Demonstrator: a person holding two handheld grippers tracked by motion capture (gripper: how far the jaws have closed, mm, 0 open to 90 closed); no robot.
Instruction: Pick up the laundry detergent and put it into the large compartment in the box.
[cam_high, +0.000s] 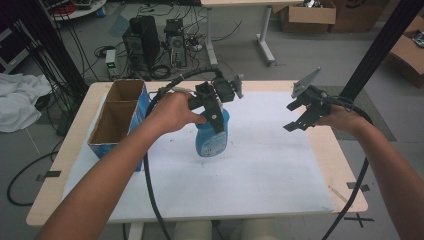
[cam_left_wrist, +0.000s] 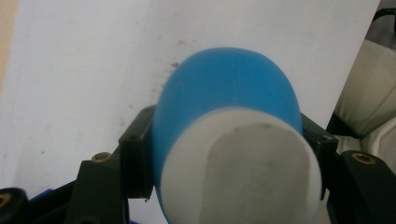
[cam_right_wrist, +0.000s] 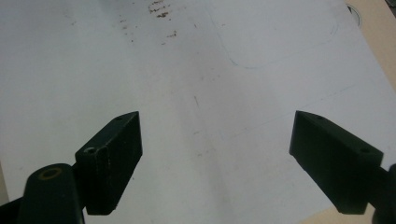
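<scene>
- Spanning most of the high view, the bench (cam_high: 320, 150) is carrying a white sheet (cam_high: 260, 165) that is covering nearly all of its wooden top.
- Sitting at the bench's left edge, an open cardboard box (cam_high: 116, 117) with blue sides is showing two compartments, both looking empty from above.
- Hanging just right of that box, a blue bottle (cam_high: 212, 137) with a printed label is being gripped near its top; its base appears to be clear of the sheet, though the contact point is hard to read from this angle.
- Clamping on the bottle's neck, the left hand-held gripper (cam_high: 216, 111) is pointing downward with its jaws drawn in tight against both sides; the left gripper view is showing the bottle's white cap (cam_left_wrist: 243, 168) and blue shoulder wedged between the black jaws.
- Hovering apart over the right side of the sheet, the right hand-held gripper (cam_high: 303, 114) is standing wide open and holding nothing; its own view is showing bare, lightly smudged sheet between the jaws.
- Judging progress: the grasp looks done and the lift seems underway; moving the bottle to wherever it is going, likely a box compartment, and letting go are what is remaining.
</scene>
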